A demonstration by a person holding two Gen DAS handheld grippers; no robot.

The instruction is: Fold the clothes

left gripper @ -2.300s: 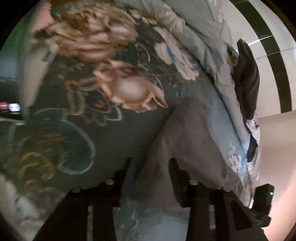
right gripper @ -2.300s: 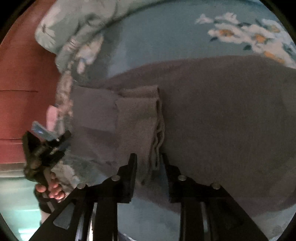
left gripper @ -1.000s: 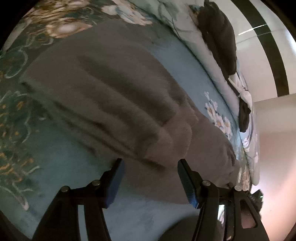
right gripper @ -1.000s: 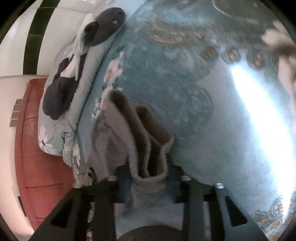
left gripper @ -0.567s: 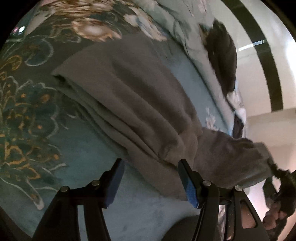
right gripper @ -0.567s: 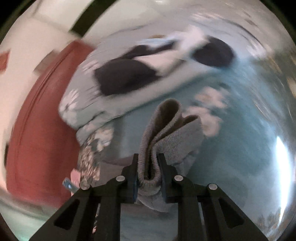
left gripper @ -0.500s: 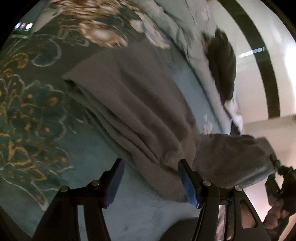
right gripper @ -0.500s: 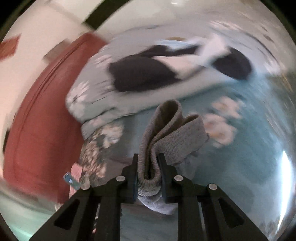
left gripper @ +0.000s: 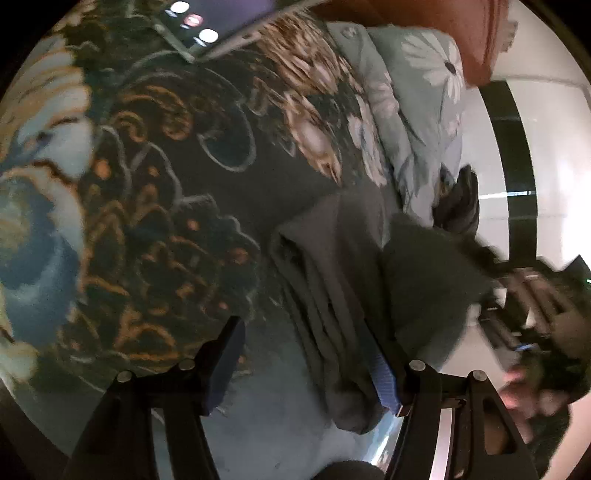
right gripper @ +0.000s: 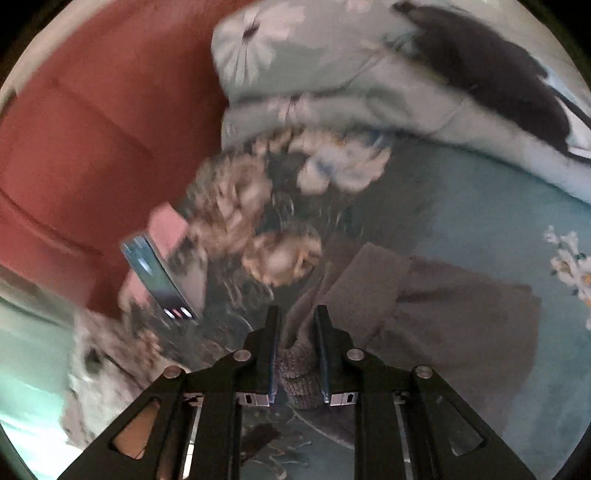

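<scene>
A grey knit garment (left gripper: 332, 280) lies partly folded on the floral bedspread (left gripper: 155, 236). My left gripper (left gripper: 306, 354) is open, its jaws wide apart, just in front of the garment's folded edge, which runs beside its right finger. My right gripper (right gripper: 295, 325) is shut on the garment's ribbed cuff (right gripper: 299, 373). The rest of the garment (right gripper: 443, 317) spreads to its right on the bed. The right gripper and the hand holding it (left gripper: 532, 332) show blurred at the right of the left wrist view.
A phone (right gripper: 159, 280) with a lit screen lies on the bedspread near the red headboard (right gripper: 74, 140); it also shows in the left wrist view (left gripper: 207, 26). A floral pillow (right gripper: 332, 66) with a black garment (right gripper: 487, 70) on it lies at the back.
My right gripper has carried the held cuff across and lowered it toward the folded garment on the bed. My left gripper has stayed open and swung left, away from the fold.
</scene>
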